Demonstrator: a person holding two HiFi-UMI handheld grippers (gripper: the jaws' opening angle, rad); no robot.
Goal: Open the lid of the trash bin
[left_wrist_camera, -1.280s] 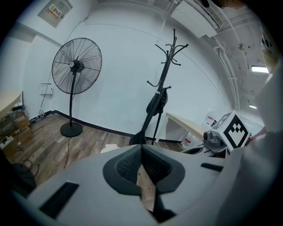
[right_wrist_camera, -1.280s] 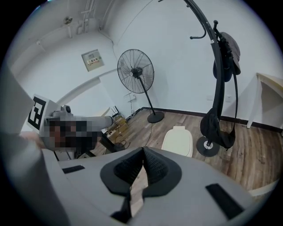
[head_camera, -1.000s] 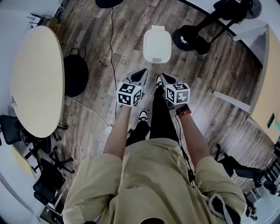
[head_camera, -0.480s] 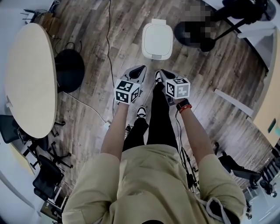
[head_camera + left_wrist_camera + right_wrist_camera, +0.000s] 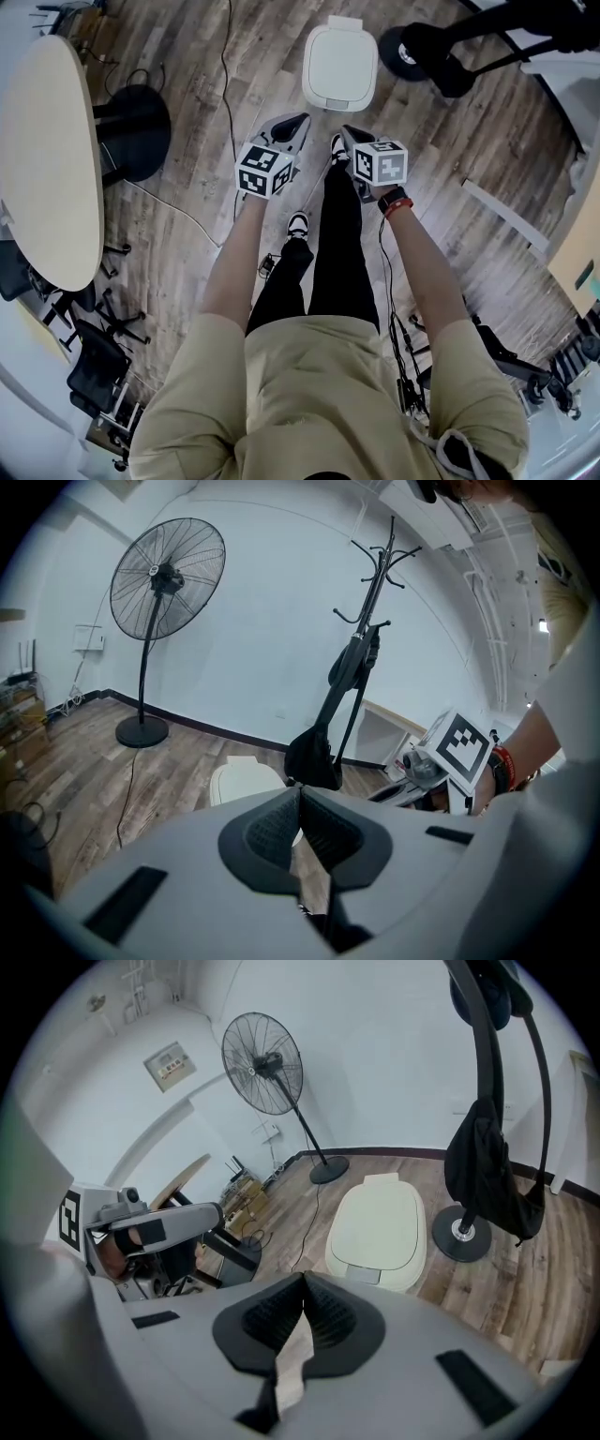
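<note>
A white trash bin [image 5: 340,66] with its lid down stands on the wood floor ahead of the person's feet. Both grippers hang short of it at about the same height. My left gripper [image 5: 292,125] is shut with nothing in it, and so is my right gripper [image 5: 347,136]. The left gripper view shows the bin [image 5: 246,780] just beyond the closed left gripper [image 5: 298,787]. From the right gripper view the bin [image 5: 380,1227], with a flat pedal tab at its near edge, lies past the closed right gripper [image 5: 303,1279].
A round pale table [image 5: 47,159] fills the left side, a black round base [image 5: 131,131] beside it. A coat stand's base [image 5: 417,52] with a dark bag [image 5: 487,1176] stands right of the bin. A floor fan [image 5: 167,578] and a cable [image 5: 228,84] are left of the bin.
The person has stepped forward, so the bin sits closer to both grippers. Both grippers stay shut and side by side.
</note>
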